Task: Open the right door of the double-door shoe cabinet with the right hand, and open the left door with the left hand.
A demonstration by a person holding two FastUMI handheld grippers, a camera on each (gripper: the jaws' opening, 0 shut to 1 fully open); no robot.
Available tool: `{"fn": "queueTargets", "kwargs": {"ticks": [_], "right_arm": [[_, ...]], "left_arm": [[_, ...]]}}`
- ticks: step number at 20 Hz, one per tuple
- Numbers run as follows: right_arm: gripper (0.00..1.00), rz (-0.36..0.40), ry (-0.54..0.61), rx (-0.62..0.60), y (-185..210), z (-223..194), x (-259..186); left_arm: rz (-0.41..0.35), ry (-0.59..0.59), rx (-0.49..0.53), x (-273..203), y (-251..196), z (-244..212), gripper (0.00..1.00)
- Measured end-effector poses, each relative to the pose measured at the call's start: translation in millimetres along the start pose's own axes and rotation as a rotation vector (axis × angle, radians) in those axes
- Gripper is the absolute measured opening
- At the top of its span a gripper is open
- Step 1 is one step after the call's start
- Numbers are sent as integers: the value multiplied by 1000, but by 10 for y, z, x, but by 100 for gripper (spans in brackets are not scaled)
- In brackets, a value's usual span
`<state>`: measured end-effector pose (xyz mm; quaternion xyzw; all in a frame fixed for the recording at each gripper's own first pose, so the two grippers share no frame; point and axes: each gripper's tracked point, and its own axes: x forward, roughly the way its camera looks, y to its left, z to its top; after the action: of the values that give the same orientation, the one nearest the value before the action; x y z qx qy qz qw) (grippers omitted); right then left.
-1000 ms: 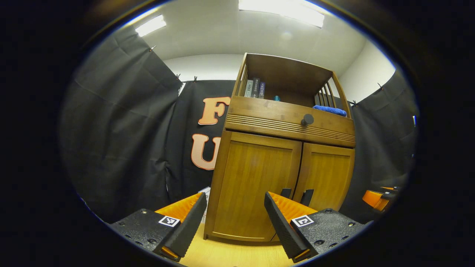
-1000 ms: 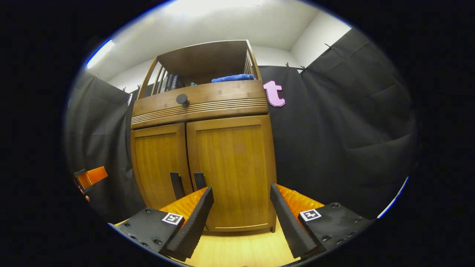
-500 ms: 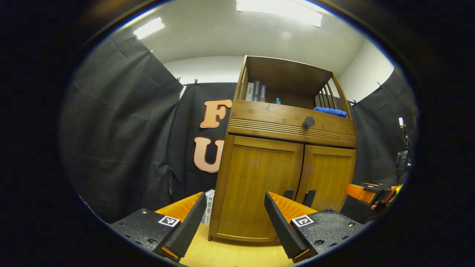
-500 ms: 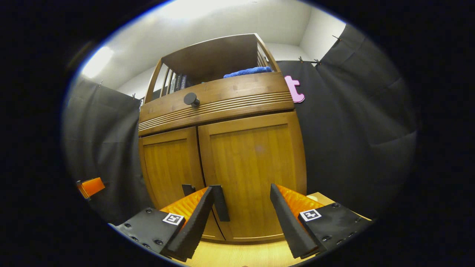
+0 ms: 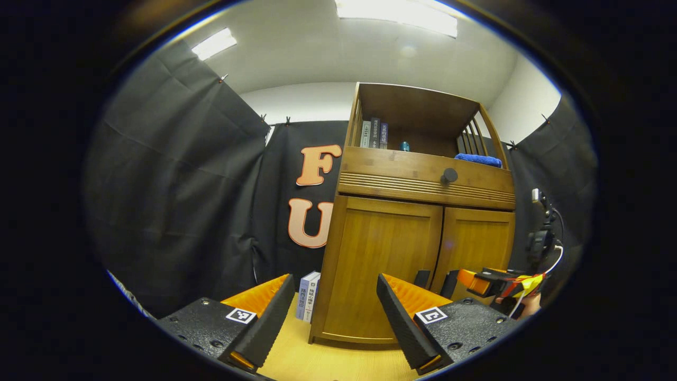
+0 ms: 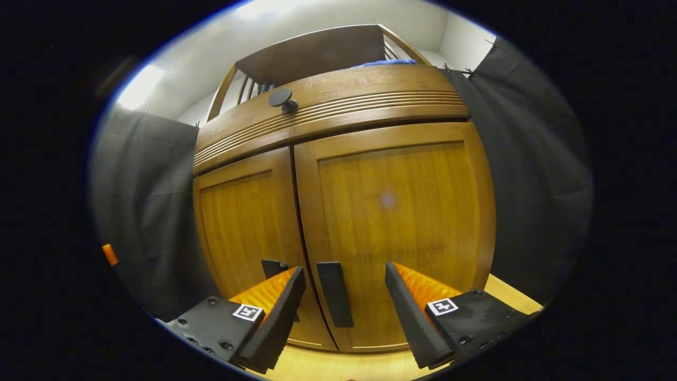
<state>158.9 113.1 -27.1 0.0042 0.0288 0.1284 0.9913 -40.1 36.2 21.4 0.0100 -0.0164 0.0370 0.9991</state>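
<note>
Between the spread fingers of the right gripper [image 6: 344, 312] stood the right door's handle [image 6: 335, 293], not yet pinched, so the reach for it was the step in hand. Next it would need to close on that handle and pull. Farther off, the left gripper [image 5: 333, 317] hung spread before the shut left door [image 5: 381, 270] of the shoe cabinet [image 5: 423, 180].

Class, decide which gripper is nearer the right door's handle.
Right. The right gripper has the right door's handle between its open fingers; the left gripper sits back, facing the left door.
</note>
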Motion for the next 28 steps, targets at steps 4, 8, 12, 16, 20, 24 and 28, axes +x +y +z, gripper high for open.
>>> {"fn": "queueTargets", "kwargs": {"ticks": [4, 8, 12, 16, 20, 24, 28], "right_arm": [[98, -34, 54, 12, -54, -265, 233], [98, -55, 76, 27, -121, -351, 432], [99, -68, 70, -13, -119, -379, 524], [97, -89, 63, -39, -152, -404, 566], [94, -115, 51, -113, -167, -433, 579], [94, -102, 34, -122, -150, -405, 588], [87, -88, 56, -119, -45, -442, 612]], "left_arm": [[22, 1, 27, -22, 116, -12, 95], [29, 5, 27, -2, 162, -23, 92], [26, 4, 32, 45, 152, -39, 92], [14, -6, 18, 102, 124, -21, 92], [8, -14, 33, 140, 121, -16, 95], [-7, -6, 22, 156, 75, -46, 92], [-27, -16, 25, 121, 18, 8, 92]]}}
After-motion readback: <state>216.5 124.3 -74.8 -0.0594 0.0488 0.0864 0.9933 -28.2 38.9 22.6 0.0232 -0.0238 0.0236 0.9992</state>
